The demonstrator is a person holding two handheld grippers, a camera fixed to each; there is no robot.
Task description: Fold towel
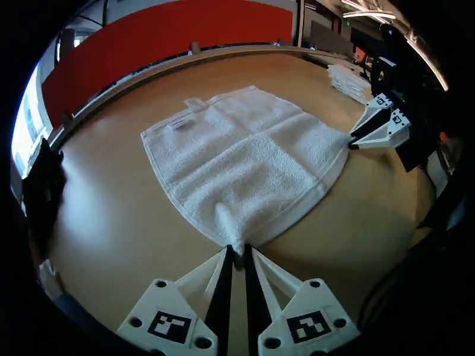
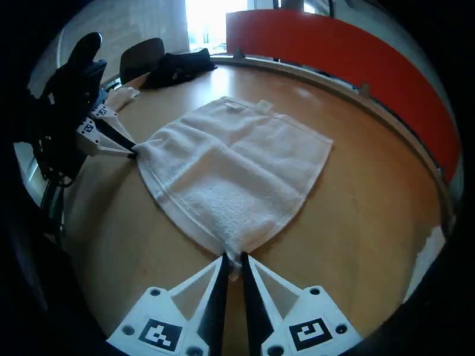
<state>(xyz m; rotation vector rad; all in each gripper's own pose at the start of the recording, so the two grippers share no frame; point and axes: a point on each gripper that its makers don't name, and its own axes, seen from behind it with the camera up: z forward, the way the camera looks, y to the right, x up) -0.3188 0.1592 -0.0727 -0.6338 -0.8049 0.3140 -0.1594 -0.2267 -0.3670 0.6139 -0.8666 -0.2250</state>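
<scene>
A white towel (image 1: 243,154) lies spread flat, one layer, on the wooden desk (image 1: 119,207), its hemmed edges straight apart from the two corners that are pinched. In the left gripper view, the left hand-held gripper (image 1: 237,252) has its fingers drawn together on the towel's nearest corner, the cloth bunched into a small raised peak between them. At the towel's right-hand corner in that view, the right hand-held gripper (image 1: 353,141) is clamped on the tip of the hem. The right gripper view shows the same hold from the other side: its own fingers nip the towel's near corner, and the left one grips the corner at the towel's left. A small label (image 1: 195,104) sticks out from the towel's far edge. Bare desk surrounds the towel on every side, widest in front of it and to its left in the left gripper view. Beyond the towel's far edge the curved desk rim runs below a red panel (image 1: 172,35). A stack of white cloths (image 1: 350,80) sits past the towel's right corner, apart from it, and a dark bundle (image 2: 178,62) lies well beyond the towel near the desk's rim.
</scene>
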